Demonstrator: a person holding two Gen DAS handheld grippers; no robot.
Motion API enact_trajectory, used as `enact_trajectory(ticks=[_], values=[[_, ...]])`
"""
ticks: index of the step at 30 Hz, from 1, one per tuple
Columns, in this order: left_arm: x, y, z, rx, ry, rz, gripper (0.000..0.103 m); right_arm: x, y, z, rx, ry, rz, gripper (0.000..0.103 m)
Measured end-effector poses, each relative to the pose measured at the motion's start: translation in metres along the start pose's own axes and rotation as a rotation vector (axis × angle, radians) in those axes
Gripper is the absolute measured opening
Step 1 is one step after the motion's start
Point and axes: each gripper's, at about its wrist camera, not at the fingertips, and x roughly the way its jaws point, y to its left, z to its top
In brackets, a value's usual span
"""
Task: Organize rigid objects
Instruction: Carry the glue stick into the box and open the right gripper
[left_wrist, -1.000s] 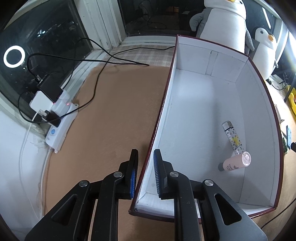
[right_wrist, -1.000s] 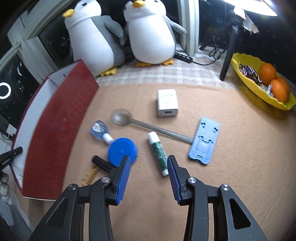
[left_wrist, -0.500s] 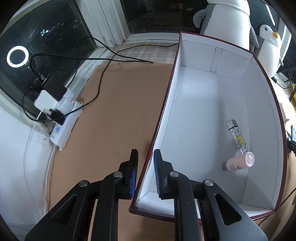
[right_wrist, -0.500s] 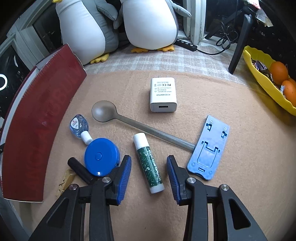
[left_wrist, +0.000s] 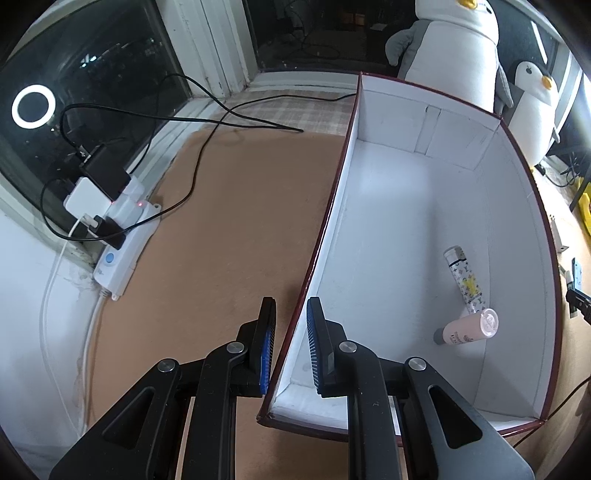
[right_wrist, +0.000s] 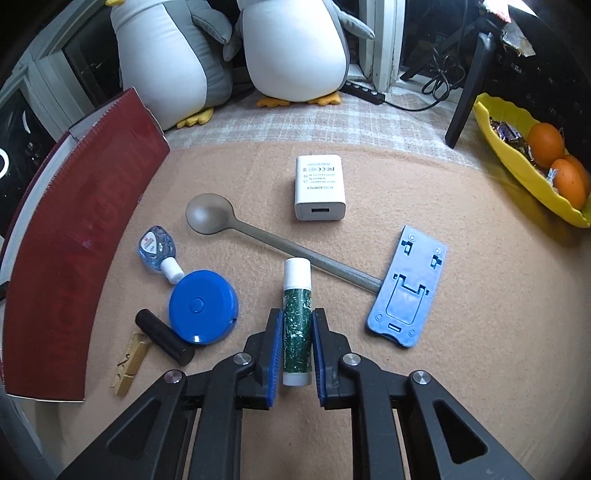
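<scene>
On the tan felt mat (right_wrist: 461, 258), right in front of me, lies the green glue stick (right_wrist: 296, 321), and my right gripper (right_wrist: 296, 349) has its blue pads (right_wrist: 275, 350) pressed against both sides of the green label, so I am holding the stick around its lower middle while it rests flat. Its white cap points away from me and sits just beside the handle of the grey spoon (right_wrist: 258, 236); I cannot tell whether the two touch.

I judge the stick to be light and stiff, with a smooth round plastic body that could roll or swivel between flat pads. Holding near its middle looks right: it should stay balanced, and the ribbed pads ought to bite on the label well enough. A firm but not crushing squeeze seems all it needs. A straight lift should keep the cap from dragging the spoon.

My left gripper (left_wrist: 290, 339) straddles the near wall of the white box (left_wrist: 325, 236), one finger outside and one inside, jaws narrow; whether they actually pinch the wall I cannot tell. Inside the box already lie a patterned tube (left_wrist: 464, 280) and a pink bottle (left_wrist: 469, 328), close together by the far side wall, so the stick belongs there too.
</scene>
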Motion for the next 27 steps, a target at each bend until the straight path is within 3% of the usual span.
enact_trajectory(ticks=[10, 18, 27], values=[[-0.006, 0.005, -0.001, -0.018, -0.035, -0.071, 0.015, -0.055, 0.035, 0.007, -0.036, -0.085, 0.012, 0.014], [-0.005, 0.012, -0.001, -0.035, -0.060, -0.110, 0.011, -0.091, 0.099, 0.005, -0.131, -0.149, 0.070, 0.014], [-0.005, 0.016, -0.002, -0.051, -0.084, -0.144, 0.009, -0.100, 0.161, -0.002, -0.222, -0.150, 0.124, 0.014]])
